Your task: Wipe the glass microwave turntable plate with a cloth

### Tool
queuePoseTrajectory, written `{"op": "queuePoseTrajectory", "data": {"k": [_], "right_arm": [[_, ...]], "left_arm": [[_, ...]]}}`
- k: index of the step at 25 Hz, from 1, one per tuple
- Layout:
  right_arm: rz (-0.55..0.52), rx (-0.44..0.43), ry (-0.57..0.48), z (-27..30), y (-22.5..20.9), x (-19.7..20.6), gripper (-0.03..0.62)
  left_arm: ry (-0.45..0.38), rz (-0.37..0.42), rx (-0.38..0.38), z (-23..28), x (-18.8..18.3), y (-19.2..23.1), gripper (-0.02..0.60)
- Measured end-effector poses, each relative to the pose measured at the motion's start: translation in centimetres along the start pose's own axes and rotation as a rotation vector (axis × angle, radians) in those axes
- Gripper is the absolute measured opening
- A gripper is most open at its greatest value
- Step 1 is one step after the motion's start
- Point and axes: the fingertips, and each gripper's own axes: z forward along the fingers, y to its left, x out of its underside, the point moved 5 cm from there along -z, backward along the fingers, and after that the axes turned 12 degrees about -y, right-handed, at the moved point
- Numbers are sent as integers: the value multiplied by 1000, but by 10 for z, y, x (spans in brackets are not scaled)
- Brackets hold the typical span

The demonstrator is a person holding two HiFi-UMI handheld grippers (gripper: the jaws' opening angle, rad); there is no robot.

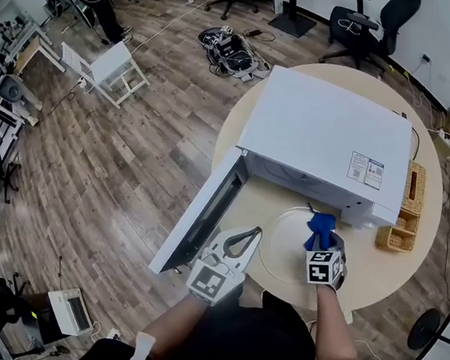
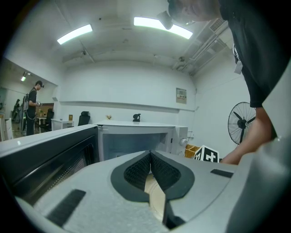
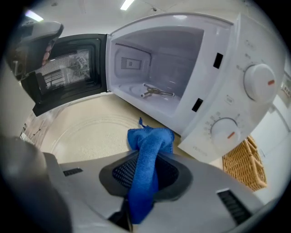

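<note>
The glass turntable plate (image 1: 285, 255) lies flat on the round table, in front of the open microwave (image 1: 319, 137). My right gripper (image 1: 320, 241) is shut on a blue cloth (image 1: 321, 225), over the plate's far right part. In the right gripper view the cloth (image 3: 152, 141) bunches out past the right gripper (image 3: 146, 157) above the plate (image 3: 86, 132); whether it touches the glass I cannot tell. My left gripper (image 1: 258, 232) is shut at the plate's left rim. In the left gripper view its jaws meet at the tips of the left gripper (image 2: 150, 157), and the pale plate (image 2: 155, 193) shows beneath them.
The microwave door (image 1: 201, 213) hangs open to the left, close beside my left gripper. A roller ring (image 3: 157, 92) lies inside the oven cavity. A wicker basket (image 1: 403, 224) stands right of the microwave. The table's edge (image 1: 373, 293) is near on the right. A person stands far off.
</note>
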Motion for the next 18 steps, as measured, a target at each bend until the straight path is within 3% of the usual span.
{"op": "queuePoseTrajectory", "data": {"k": [3, 9, 18], "right_arm": [[-1, 28, 9, -7, -8, 8, 71], [2, 70, 26, -17, -23, 22, 71], [-22, 54, 15, -23, -19, 11, 72]], "left_arm": [[13, 29, 18, -1, 1, 0, 6], [23, 4, 31, 2, 6, -4, 6], [29, 16, 25, -2, 8, 4, 6]]}}
